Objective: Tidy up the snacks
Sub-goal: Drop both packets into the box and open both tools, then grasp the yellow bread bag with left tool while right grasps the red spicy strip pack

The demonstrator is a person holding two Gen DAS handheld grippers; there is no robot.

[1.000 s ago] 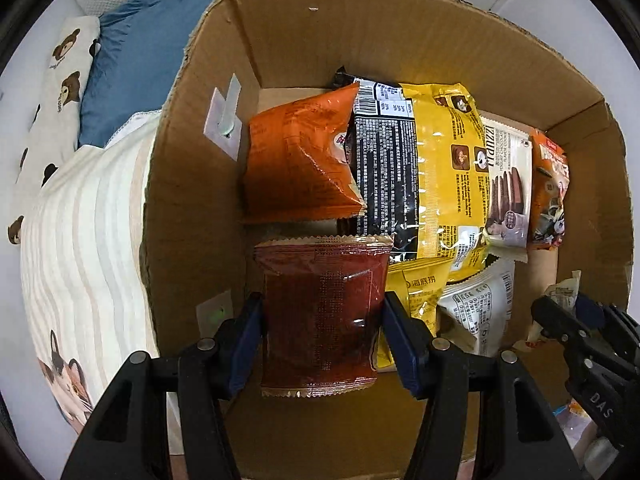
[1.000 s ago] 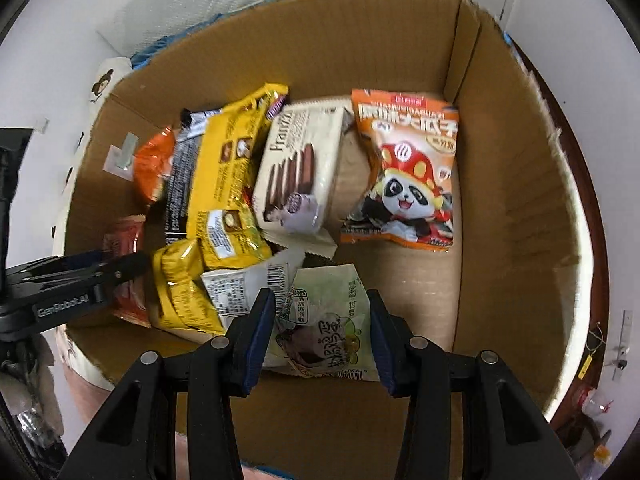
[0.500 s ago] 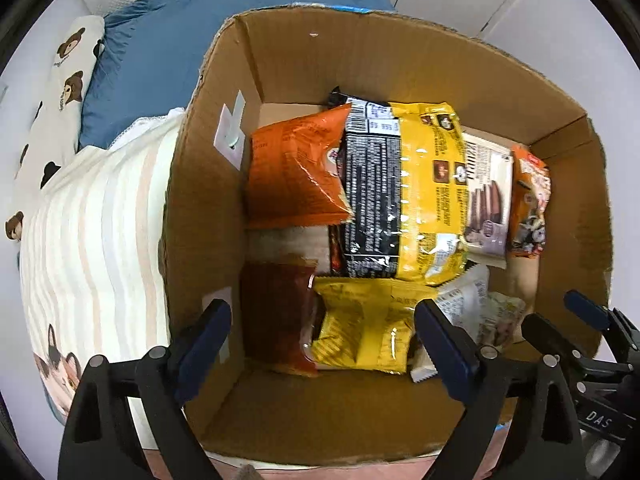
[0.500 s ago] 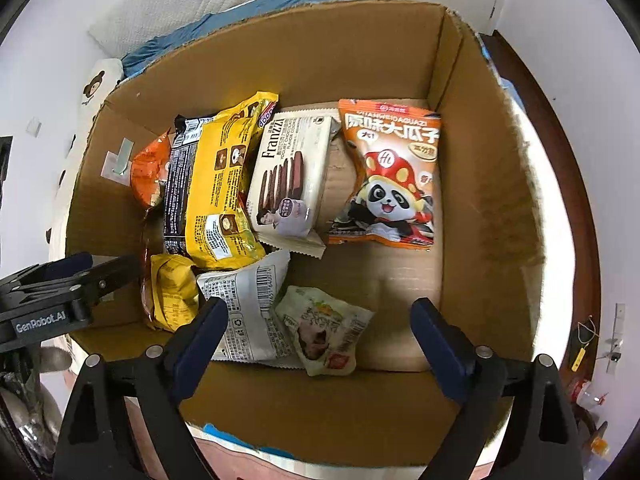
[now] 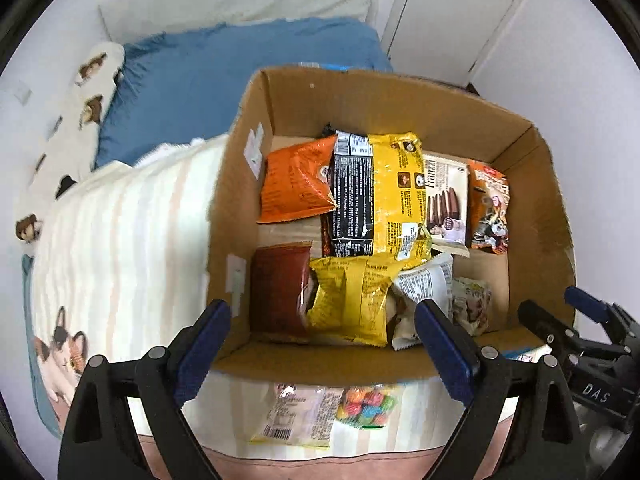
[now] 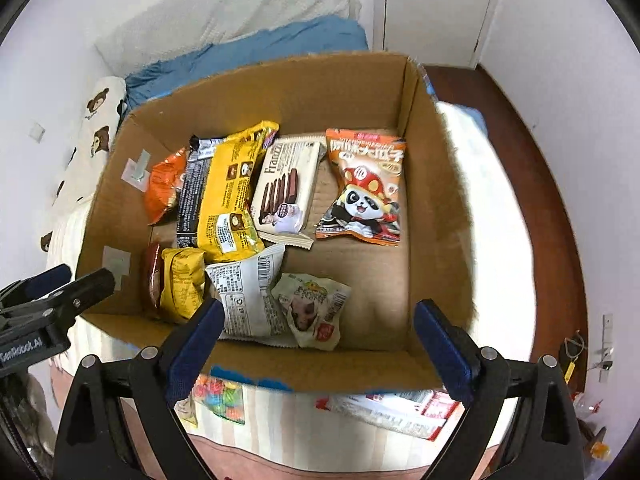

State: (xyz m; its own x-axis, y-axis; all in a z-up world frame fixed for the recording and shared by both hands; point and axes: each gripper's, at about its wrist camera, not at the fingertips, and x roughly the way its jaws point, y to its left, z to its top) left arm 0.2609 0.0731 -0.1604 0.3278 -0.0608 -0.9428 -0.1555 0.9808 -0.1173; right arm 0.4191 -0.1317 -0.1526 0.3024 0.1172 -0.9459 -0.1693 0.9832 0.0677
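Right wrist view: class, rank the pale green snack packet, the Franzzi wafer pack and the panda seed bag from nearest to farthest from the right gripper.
1. Pale green snack packet, just ahead of the right gripper.
2. Franzzi wafer pack, mid-box, left of centre.
3. Panda seed bag, mid-box, right; roughly level with the wafers, too close to call.

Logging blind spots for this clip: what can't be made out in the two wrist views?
- Dark red packet, right wrist view: mostly hidden behind the small yellow packet.
- Candy bag, right wrist view: partly covered by the box wall and the right tongs.
- Red-and-white pack, right wrist view: blurred, print unreadable.
- Pale green packet, left wrist view: partly behind the left tongs, label too small.
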